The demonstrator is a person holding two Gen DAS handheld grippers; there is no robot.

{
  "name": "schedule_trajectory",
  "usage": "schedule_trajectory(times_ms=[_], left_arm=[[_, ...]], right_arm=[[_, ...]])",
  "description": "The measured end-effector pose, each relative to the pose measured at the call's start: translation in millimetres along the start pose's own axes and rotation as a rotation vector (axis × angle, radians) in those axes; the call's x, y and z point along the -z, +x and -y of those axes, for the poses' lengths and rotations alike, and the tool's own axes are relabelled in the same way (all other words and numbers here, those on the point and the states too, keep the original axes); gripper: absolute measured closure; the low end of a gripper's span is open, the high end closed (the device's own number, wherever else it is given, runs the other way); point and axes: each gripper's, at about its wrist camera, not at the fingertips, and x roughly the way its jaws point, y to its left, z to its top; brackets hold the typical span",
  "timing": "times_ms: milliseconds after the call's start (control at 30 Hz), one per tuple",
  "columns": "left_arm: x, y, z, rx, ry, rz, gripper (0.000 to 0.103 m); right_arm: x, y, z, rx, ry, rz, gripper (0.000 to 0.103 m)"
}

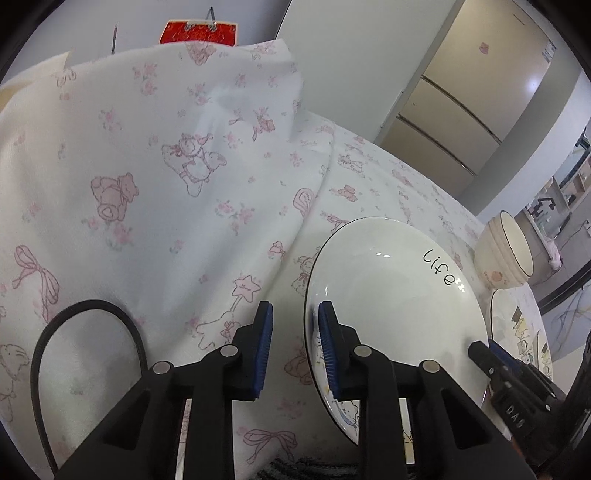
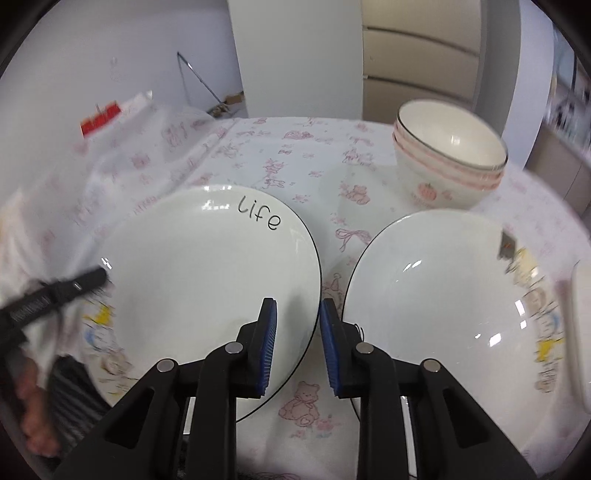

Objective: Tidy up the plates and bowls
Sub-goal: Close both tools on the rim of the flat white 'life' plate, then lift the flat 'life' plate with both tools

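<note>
A white plate lettered "Life" [image 1: 391, 295] lies on the flowered tablecloth; it also shows in the right wrist view [image 2: 207, 273]. My left gripper [image 1: 295, 347] is open, its jaws on either side of that plate's left rim. My right gripper [image 2: 297, 343] is open, its jaws on either side of the same plate's right rim. A second white plate [image 2: 439, 314] with cartoon print lies just right of it; its edge shows in the left wrist view [image 1: 517, 325]. A stack of white bowls [image 2: 450, 162] with pink bands stands behind, also in the left wrist view [image 1: 506, 254].
The tablecloth [image 1: 166, 184] rises in a big fold at the left. A red item [image 1: 199, 33] sits behind that fold. A fridge [image 1: 472, 99] stands beyond the table. A white object [image 2: 581, 332] sits at the far right edge.
</note>
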Motion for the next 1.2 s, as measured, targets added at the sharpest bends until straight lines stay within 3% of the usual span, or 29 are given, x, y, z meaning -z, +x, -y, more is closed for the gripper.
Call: schedule_trajectory(times_ms=[200,500,767,1000,1200], left_arm=[[0.8,1.1,5.5,-0.035,0.034,-0.007,0.076],[3.3,0.8,16.8,-0.018,0.102,-0.012,0.076],[3.8,13.4,15.4,0.006,0.099,-0.079,0.076],[5.8,10.2,16.3,0.012,0.113,-0.065,0.082],[4.8,5.2,14.6,0.02,0.104,-0.034,0.085]], right_arm=[[4.8,-1.9,-6.3,0.004,-0.054,-0.101,0.08],[7.9,11.3,13.8,-0.194,0.117,-0.188,0.079],[7.2,11.1,8.6,-0.168,0.092,-0.153,0.078],[7.1,9.9,12.4,-0.16,0.107,-0.101,0.082],[5.5,9.7,21.6,-0.207,0.141,-0.083,0.085]])
